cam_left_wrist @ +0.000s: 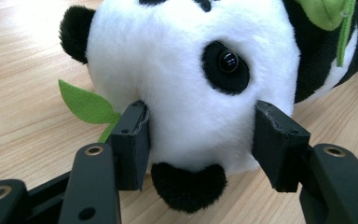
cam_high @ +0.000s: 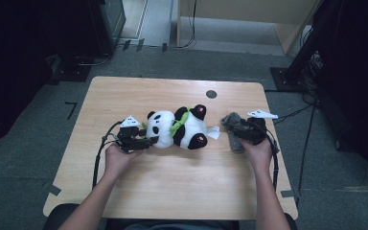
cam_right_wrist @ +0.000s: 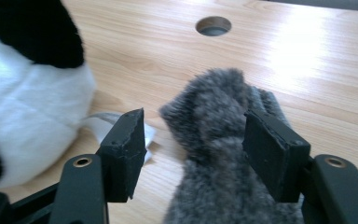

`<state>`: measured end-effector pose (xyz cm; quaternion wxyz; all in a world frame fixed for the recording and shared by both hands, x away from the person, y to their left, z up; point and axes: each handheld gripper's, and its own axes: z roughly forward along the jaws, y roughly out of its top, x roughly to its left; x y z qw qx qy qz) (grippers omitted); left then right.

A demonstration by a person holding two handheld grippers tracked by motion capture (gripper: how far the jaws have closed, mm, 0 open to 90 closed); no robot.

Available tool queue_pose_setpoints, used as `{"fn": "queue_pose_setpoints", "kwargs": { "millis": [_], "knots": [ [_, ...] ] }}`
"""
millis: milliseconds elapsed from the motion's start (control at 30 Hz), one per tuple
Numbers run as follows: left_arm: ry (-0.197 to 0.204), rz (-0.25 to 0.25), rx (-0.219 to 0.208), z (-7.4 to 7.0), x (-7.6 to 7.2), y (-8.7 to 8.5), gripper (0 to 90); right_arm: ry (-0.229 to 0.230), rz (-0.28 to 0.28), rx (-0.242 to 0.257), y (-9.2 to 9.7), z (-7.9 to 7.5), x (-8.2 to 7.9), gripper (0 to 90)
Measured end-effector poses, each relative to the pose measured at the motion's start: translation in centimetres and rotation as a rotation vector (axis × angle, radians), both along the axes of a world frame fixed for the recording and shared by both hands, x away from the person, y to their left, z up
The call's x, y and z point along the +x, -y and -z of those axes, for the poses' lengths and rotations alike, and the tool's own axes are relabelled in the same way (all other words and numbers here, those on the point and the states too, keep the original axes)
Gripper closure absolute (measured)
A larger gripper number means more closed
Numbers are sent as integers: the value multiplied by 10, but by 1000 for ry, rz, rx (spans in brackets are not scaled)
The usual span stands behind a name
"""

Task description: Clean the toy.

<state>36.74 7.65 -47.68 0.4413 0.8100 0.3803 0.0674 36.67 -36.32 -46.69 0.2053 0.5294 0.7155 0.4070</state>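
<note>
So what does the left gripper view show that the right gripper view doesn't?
Left gripper view alone: the panda's face with its glossy eye, a green leaf, and the left gripper straddling the head. Right gripper view alone: a grey furry piece between the right gripper jaws, and the table hole. Both: the plush panda on the wooden table.

Looked like a lab or test room: lone wooden desk (cam_high: 124, 96) on grey carpet (cam_high: 24, 163), black equipment racks (cam_high: 100, 24), loose cables (cam_high: 306, 139), tape marks (cam_high: 71, 109) on floor.
</note>
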Motion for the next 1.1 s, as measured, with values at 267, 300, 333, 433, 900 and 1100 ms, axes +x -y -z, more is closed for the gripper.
{"fn": "queue_pose_setpoints", "kwargs": {
  "millis": [267, 300, 333, 433, 900, 1100],
  "knots": [
    [-1, 2, 1, -1, 1, -1, 406, 42, -51, 11, -15, -13, -18, 376],
    [-1, 2, 2, -1, 1, -1, 405, 49, -52, 13, -17, -15, -20, 375],
    [-1, 2, 3, -1, 1, 0, 403, 45, -60, 27, -19, -16, -21, 374],
    [0, 6, 4, -1, 1, 0, 397, 49, -78, 53, -25, -20, -27, 334],
    [6, 19, 16, -1, 2, -1, 366, 116, -176, 100, -59, -34, -49, 237],
    [5, 24, 16, -2, 3, -2, 338, 115, -230, 86, -75, -31, -51, 176]
  ]
}}
